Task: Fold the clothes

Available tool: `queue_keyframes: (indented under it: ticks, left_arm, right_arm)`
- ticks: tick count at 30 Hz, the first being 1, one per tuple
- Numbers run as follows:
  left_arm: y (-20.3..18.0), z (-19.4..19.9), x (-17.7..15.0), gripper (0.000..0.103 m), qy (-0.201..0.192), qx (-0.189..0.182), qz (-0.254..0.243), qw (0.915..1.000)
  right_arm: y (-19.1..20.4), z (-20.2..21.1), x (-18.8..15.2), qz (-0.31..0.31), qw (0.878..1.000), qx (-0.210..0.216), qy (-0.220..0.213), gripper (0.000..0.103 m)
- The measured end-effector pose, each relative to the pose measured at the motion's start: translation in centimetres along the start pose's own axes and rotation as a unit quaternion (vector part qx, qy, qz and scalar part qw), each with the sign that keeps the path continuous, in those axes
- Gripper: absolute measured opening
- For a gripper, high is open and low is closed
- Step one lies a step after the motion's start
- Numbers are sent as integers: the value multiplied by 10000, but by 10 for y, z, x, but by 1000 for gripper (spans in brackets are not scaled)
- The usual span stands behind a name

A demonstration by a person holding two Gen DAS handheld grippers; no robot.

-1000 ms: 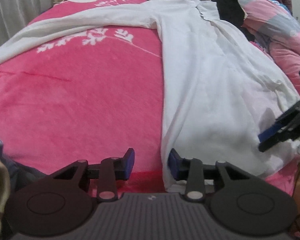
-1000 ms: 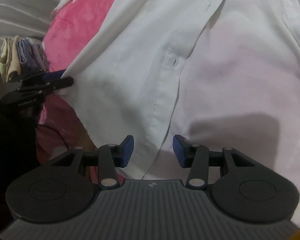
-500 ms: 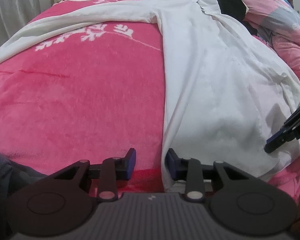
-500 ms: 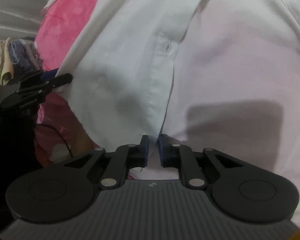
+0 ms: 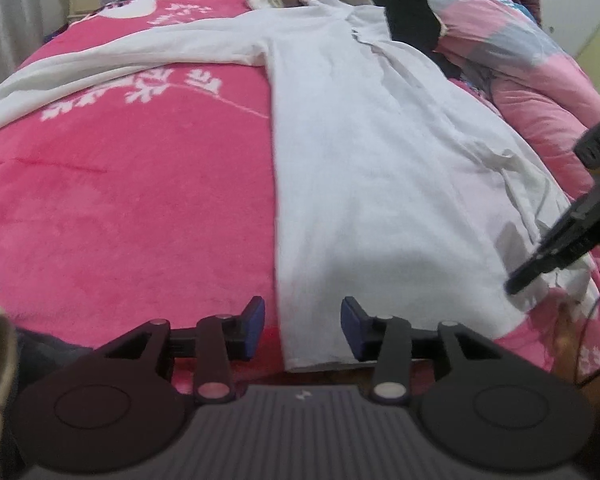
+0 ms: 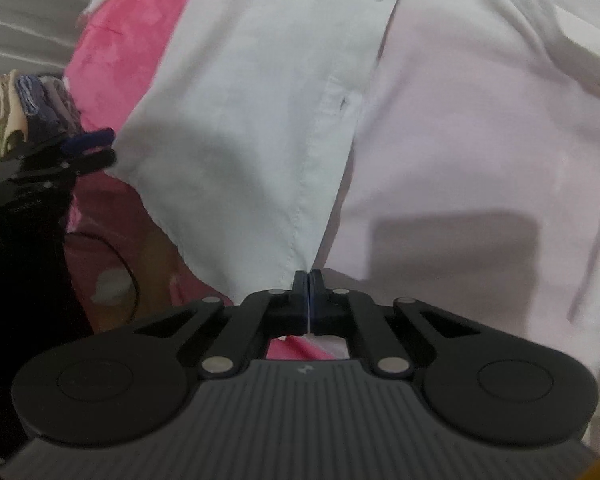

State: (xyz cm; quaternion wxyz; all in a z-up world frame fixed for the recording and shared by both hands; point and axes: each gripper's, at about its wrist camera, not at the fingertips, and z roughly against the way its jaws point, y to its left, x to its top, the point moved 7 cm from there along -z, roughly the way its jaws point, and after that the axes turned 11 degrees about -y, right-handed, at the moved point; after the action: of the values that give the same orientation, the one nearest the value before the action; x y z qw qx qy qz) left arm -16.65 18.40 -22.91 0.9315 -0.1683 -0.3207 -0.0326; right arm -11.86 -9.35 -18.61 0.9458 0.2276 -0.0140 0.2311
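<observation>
A white long-sleeved shirt (image 5: 380, 168) lies spread on a pink blanket (image 5: 120, 200), one sleeve stretched to the left. My left gripper (image 5: 303, 326) hangs over the shirt's near left hem corner; its jaws are opening, with the hem edge between them and the pads not pressing on it. My right gripper (image 6: 308, 300) is shut on the shirt (image 6: 260, 120) at the bottom of its button placket. From the left wrist view the right gripper (image 5: 518, 282) shows at the shirt's lower right hem. The left gripper (image 6: 100, 148) is at the left edge of the right wrist view.
A pile of mixed clothes (image 5: 412, 4) and a pink patchwork quilt (image 5: 520, 64) lie along the far and right side of the bed. A folded stack of clothes (image 6: 24, 108) stands at the left. A black cable (image 6: 116, 256) hangs by the bed edge.
My right gripper closed from open onto the shirt's placket hem and pulled the fabric taut. My left gripper narrowed slightly, then widened, staying at the hem corner.
</observation>
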Motion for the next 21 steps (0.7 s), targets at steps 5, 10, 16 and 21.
queue_keyframes:
  ticks: [5,10,16,21]
  left_arm:
    - [9,-12,-5,45,223,186,249,9993]
    - [4,-30,-7,44,469,155,221,9985]
    - [-4,-44,-7,51,629,-69,304,9975]
    - [-9,-49,-4,50,658,-280,416,9966]
  right_arm:
    - [-11,11,-7,145,9995,-295,-33,0]
    - [-23,16,-11,268,9977,-622,-73,0]
    - [-33,12,-15,489,9943,-949,-17,0]
    - [-43,13,-17,620,9909,-1196,-21,0]
